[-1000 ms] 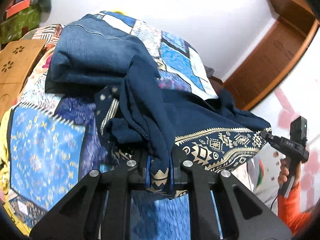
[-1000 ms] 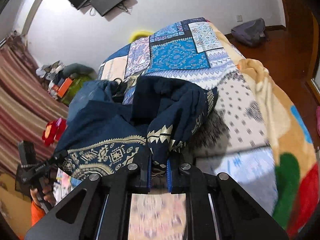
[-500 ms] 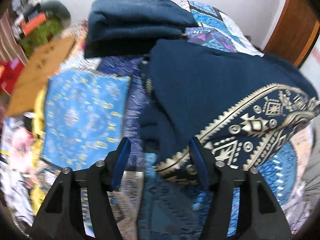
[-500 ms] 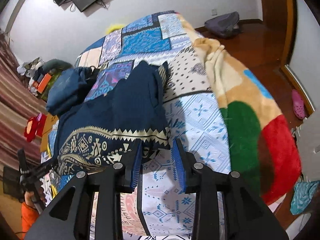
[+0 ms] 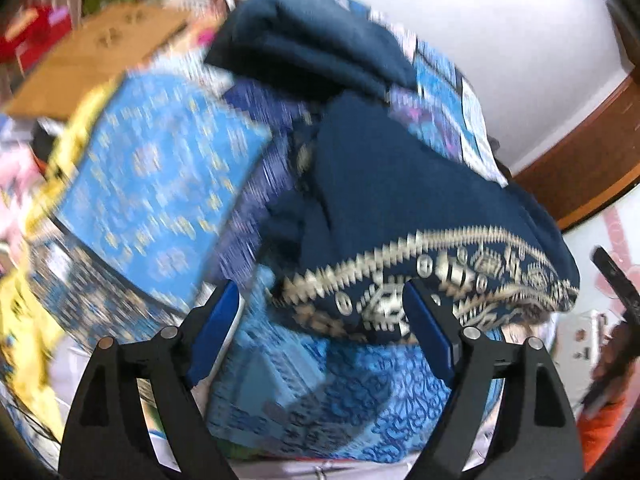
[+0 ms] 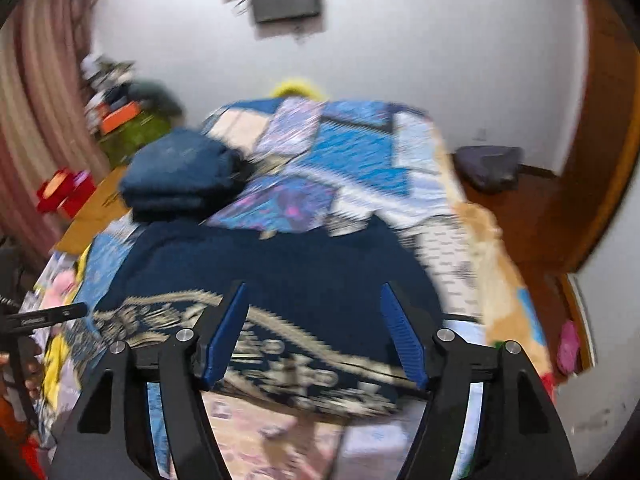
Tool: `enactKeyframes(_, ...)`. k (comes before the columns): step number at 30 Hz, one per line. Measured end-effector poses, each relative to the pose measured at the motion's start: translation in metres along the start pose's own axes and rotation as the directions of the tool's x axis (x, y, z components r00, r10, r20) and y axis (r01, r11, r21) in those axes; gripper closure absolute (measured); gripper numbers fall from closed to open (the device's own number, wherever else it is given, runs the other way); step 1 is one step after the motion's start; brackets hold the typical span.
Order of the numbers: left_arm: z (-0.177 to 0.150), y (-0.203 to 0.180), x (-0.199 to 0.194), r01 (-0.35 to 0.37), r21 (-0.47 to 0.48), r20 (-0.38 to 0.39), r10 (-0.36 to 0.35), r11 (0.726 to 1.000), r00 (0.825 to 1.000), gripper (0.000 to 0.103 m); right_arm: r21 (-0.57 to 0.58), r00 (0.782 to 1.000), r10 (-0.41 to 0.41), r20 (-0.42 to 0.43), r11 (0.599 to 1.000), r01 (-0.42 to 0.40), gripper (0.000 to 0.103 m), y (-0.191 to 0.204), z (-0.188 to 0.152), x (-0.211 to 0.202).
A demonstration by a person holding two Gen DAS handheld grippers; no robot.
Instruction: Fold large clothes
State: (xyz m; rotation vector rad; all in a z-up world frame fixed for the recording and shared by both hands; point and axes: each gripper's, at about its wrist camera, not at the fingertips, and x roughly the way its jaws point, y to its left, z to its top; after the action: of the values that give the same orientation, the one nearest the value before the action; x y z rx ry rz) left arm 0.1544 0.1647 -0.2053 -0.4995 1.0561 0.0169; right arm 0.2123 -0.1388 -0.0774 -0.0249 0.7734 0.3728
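1. On the patchwork bed cover lies our soft navy garment with a cream patterned border, light and floppy.
2. Our left gripper and right gripper are opening, pinching nothing.
3. We judge the border corners best to hold.

Both hand-held grippers no longer pinch the navy patterned garment: the left hand-held gripper and right hand-held gripper are opening, pads clear of cloth. The garment now lies folded flat on the bed instead of hanging bunched.
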Motion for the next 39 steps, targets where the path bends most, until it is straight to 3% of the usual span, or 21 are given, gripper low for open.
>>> enactKeyframes(3, -0.007, 0.001, 0.025, 0.060, -0.044, -0.104, -0.065, 0.997, 0.992, 0.020, -0.012, 0.996, 0.039, -0.078, 0.999, -0.040, 0.038, 0.016, -0.006, 0.032)
enactKeyframes(6, -0.010, 0.000, 0.046, 0.157, -0.104, -0.178, -0.174, 0.982, 0.969, 0.020, -0.015, 0.982, 0.048, -0.184, 0.999, -0.052, 0.038, 0.027, -0.021, 0.063)
enactKeyframes(9, -0.005, -0.004, 0.052, 0.204, -0.133, -0.165, -0.225, 0.970, 0.960, 0.019, -0.054, 0.971, 0.017, -0.238, 0.998, -0.030, 0.036, 0.035, -0.038, 0.082)
enactKeyframes(13, 0.008, -0.007, 0.060, 0.294, -0.231, -0.134, -0.330, 0.927, 0.934, 0.011, -0.107, 0.977, -0.007, -0.215, 0.994, -0.017, 0.033, 0.042, -0.047, 0.074)
enactKeyframes(15, 0.017, -0.009, 0.067, 0.306, -0.256, -0.112, -0.342, 0.917, 0.933, 0.011, -0.086, 0.975, 0.009, -0.221, 0.996, -0.029, 0.033, 0.039, -0.047, 0.072)
enactKeyframes(18, 0.026, -0.009, 0.078, 0.287, -0.303, -0.070, -0.322, 0.909, 0.944, 0.010, -0.054, 0.974, 0.035, -0.225, 0.997, -0.049, 0.033, 0.034, -0.045, 0.072)
enactKeyframes(20, 0.031, -0.010, 0.084, 0.244, -0.339, -0.035, -0.271, 0.909, 0.962, 0.010, -0.044, 0.974, 0.045, -0.221, 0.997, -0.056, 0.032, 0.034, -0.045, 0.075)
enactKeyframes(23, 0.042, -0.025, 0.088, 0.146, -0.306, 0.014, -0.149, 0.941, 0.989, 0.011, -0.043, 0.976, 0.041, -0.215, 0.998, -0.051, 0.032, 0.038, -0.046, 0.077)
enactKeyframes(26, 0.048, -0.032, 0.093, 0.090, -0.329, 0.054, -0.077, 0.940, 0.996, 0.012, -0.037, 0.974, 0.049, -0.223, 0.998, -0.059, 0.032, 0.040, -0.046, 0.079)
enactKeyframes(28, 0.051, -0.032, 0.094, 0.077, -0.373, 0.074, -0.053, 0.925, 0.996, 0.018, -0.033, 0.973, 0.054, -0.225, 0.997, -0.063, 0.032, 0.040, -0.046, 0.079)
enactKeyframes(31, 0.058, -0.032, 0.089, 0.085, -0.396, 0.117, -0.042, 0.914, 0.992, 0.045, -0.025, 0.971, 0.072, -0.229, 0.997, -0.080, 0.032, 0.039, -0.046, 0.078)
enactKeyframes(33, 0.062, -0.034, 0.085, 0.101, -0.380, 0.135, -0.053, 0.919, 0.989, 0.071, -0.014, 0.967, 0.088, -0.237, 0.995, -0.094, 0.032, 0.039, -0.046, 0.077)
enactKeyframes(36, 0.068, -0.045, 0.067, 0.099, -0.310, 0.180, -0.043, 0.945, 0.983, 0.083, -0.006, 0.963, 0.092, -0.254, 0.995, -0.097, 0.032, 0.039, -0.043, 0.077)
enactKeyframes(39, 0.071, -0.054, 0.042, 0.118, -0.243, 0.230, -0.061, 0.963, 0.971, 0.087, 0.011, 0.957, 0.105, -0.270, 0.994, -0.106, 0.032, 0.037, -0.036, 0.073)
